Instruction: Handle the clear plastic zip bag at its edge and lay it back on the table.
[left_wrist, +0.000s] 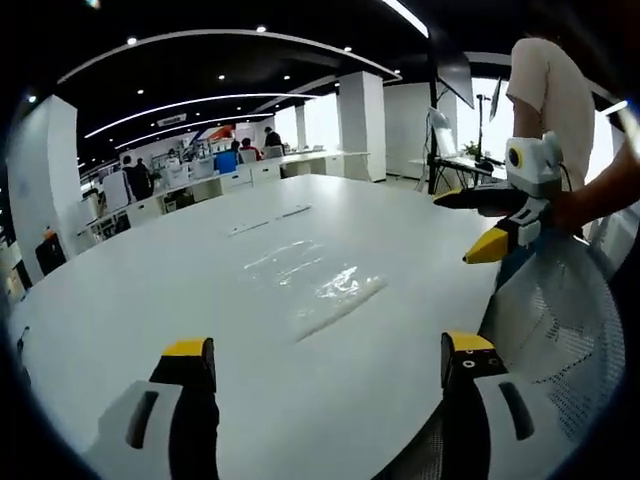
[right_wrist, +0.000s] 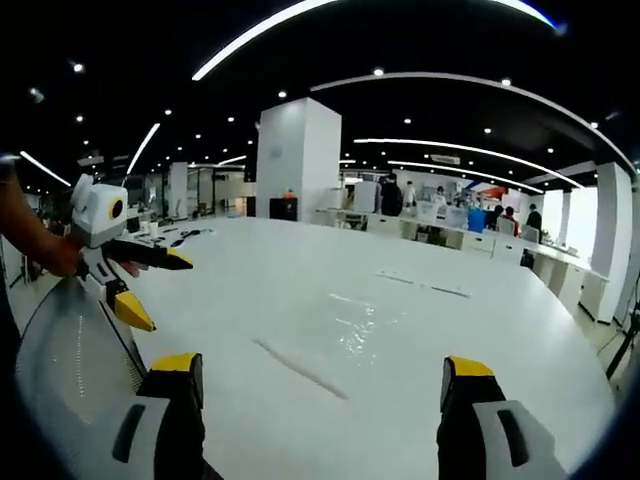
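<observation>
A clear plastic zip bag (left_wrist: 322, 285) lies flat on the white round table (left_wrist: 150, 290), its zip edge nearest me. In the left gripper view my left gripper (left_wrist: 328, 350) is open just short of the bag, empty. The right gripper (left_wrist: 465, 222) enters from the right, held by a hand, with its jaws apart above the table's rim. In the right gripper view the bag (right_wrist: 335, 345) lies just beyond my open, empty right gripper (right_wrist: 323, 365). The left gripper (right_wrist: 163, 290) hangs open at the table's left edge (right_wrist: 180, 300).
A mesh chair back (left_wrist: 560, 330) (right_wrist: 70, 365) stands against the near table edge between the two grippers. Two thin strips (left_wrist: 270, 220) (right_wrist: 420, 283) lie farther out on the table. Desks with seated people (left_wrist: 245, 150) and a white pillar (right_wrist: 297, 160) stand behind.
</observation>
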